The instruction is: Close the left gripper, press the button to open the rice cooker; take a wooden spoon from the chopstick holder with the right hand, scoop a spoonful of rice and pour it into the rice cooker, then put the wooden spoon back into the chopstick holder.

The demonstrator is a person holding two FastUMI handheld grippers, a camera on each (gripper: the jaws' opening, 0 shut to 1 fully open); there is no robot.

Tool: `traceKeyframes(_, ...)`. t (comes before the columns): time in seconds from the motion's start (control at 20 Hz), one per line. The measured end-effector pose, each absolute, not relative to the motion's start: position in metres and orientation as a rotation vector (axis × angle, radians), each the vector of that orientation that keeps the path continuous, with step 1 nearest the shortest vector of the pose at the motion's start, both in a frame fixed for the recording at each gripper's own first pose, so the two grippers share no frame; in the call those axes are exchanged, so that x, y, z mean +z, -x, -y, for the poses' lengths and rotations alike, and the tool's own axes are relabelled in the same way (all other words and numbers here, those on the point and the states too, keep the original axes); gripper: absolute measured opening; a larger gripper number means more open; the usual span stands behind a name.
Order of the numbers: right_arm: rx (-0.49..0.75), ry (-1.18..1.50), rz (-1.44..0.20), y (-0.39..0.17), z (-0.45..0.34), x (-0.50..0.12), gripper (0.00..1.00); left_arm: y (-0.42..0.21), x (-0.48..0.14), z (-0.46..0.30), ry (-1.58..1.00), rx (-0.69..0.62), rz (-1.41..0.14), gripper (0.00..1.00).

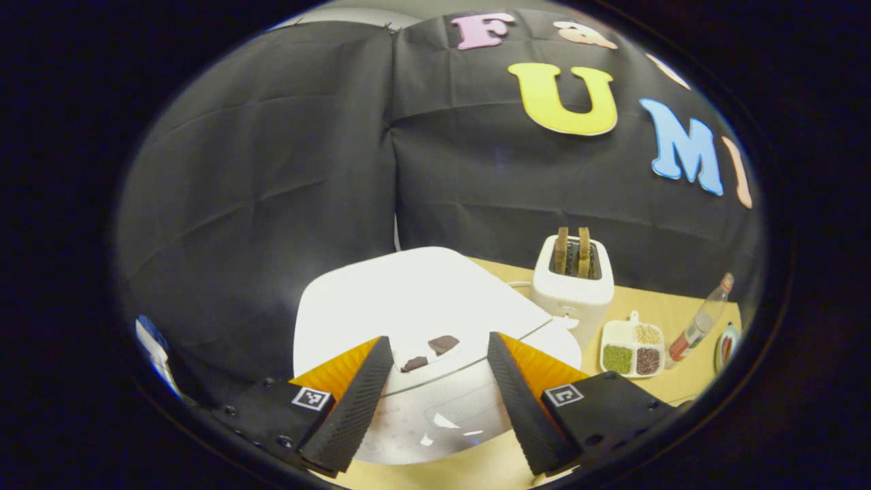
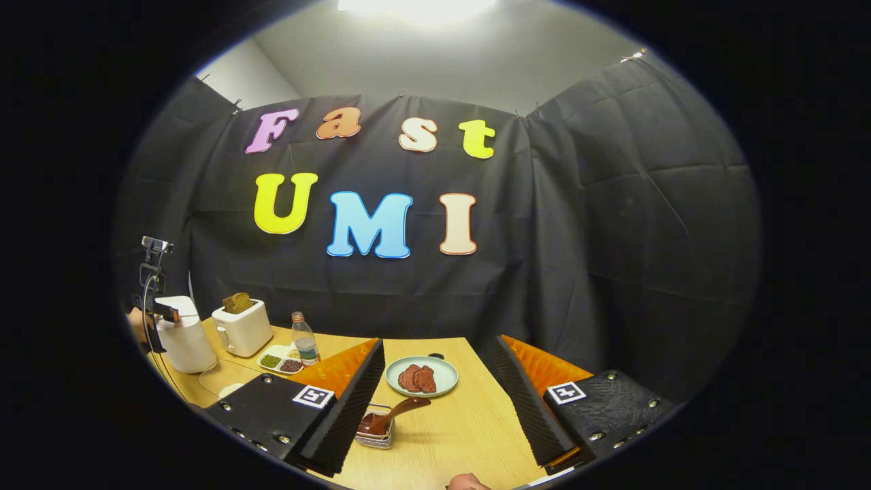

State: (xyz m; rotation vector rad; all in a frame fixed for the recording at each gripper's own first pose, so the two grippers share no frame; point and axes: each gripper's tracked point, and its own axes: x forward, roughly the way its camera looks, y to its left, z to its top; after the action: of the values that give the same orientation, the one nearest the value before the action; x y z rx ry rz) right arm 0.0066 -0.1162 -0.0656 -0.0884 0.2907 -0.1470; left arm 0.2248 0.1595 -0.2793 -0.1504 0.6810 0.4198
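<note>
Fingers apart over rice cooker.

In the right gripper view, the rice cooker sits at nine o'clock; toaster, bottle and plate range rightward, chopstick holder at six o'clock.

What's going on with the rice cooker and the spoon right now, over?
Left gripper open, over the rice cooker, lid closed. Right gripper open, empty. Wooden spoon in its holder. Nothing in the way.
</note>
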Motion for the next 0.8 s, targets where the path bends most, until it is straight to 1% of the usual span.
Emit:
traceKeyframes(0.1, -0.137, 0.079, -0.294, -0.007, 0.110, -0.068, 0.98, -0.222, -0.282, -0.158, 0.164, 0.423, -0.695, 0.99)
traceKeyframes(0.3, -0.112, 0.044, -0.313, -0.011, 0.096, -0.077, 0.98, -0.220, -0.282, -0.152, 0.163, 0.388, -0.663, 0.99)
traceKeyframes(0.35, -0.106, 0.036, -0.310, -0.012, 0.093, -0.075, 0.98, -0.218, -0.282, -0.152, 0.144, 0.377, -0.661, 0.97)
traceKeyframes(0.45, -0.098, 0.029, -0.293, -0.015, 0.087, -0.068, 0.98, -0.214, -0.278, -0.150, 0.101, 0.349, -0.653, 0.99)
traceKeyframes(0.5, -0.092, 0.028, -0.287, -0.015, 0.084, -0.067, 0.98, -0.210, -0.275, -0.148, 0.094, 0.334, -0.643, 0.96)
traceKeyframes(0.55, -0.084, 0.028, -0.282, -0.017, 0.081, -0.065, 0.98, -0.207, -0.273, -0.147, 0.090, 0.327, -0.639, 0.98)
traceKeyframes(0.65, -0.074, 0.030, -0.272, -0.020, 0.077, -0.062, 0.98, -0.199, -0.272, -0.148, 0.087, 0.327, -0.639, 0.99)
traceKeyframes(0.8, -0.060, 0.019, -0.251, -0.022, 0.071, -0.054, 0.98, -0.191, -0.250, -0.143, 0.104, 0.304, -0.573, 0.98)
